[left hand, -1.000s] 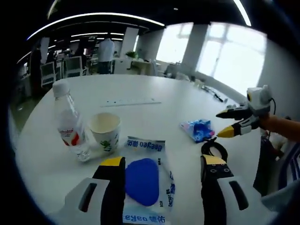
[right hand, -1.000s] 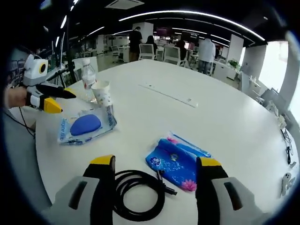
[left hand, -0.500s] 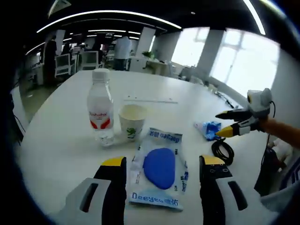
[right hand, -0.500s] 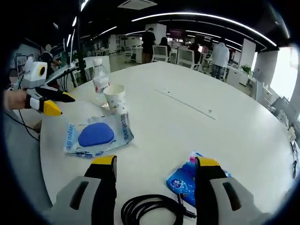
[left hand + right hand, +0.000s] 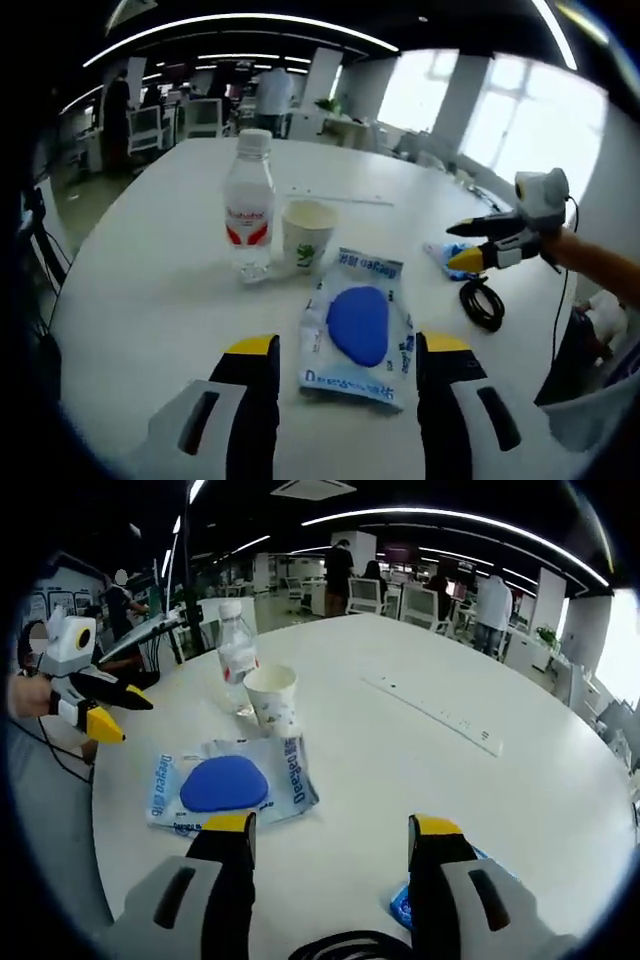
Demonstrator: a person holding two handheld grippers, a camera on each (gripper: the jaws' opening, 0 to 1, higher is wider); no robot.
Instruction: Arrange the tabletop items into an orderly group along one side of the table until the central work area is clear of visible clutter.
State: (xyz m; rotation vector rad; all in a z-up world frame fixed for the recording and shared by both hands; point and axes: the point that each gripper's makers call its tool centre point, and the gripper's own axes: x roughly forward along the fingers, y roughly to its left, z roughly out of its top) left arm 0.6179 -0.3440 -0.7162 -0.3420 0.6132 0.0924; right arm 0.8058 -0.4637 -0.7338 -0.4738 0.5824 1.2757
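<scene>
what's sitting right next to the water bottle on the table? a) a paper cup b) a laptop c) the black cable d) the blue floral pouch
a: in the left gripper view the paper cup stands upright just beside the water bottle, while the black cable lies well off to the side, past the blue packet.

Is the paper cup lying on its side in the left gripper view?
No, the paper cup stands upright on the table, open mouth up, right beside the water bottle.
</scene>
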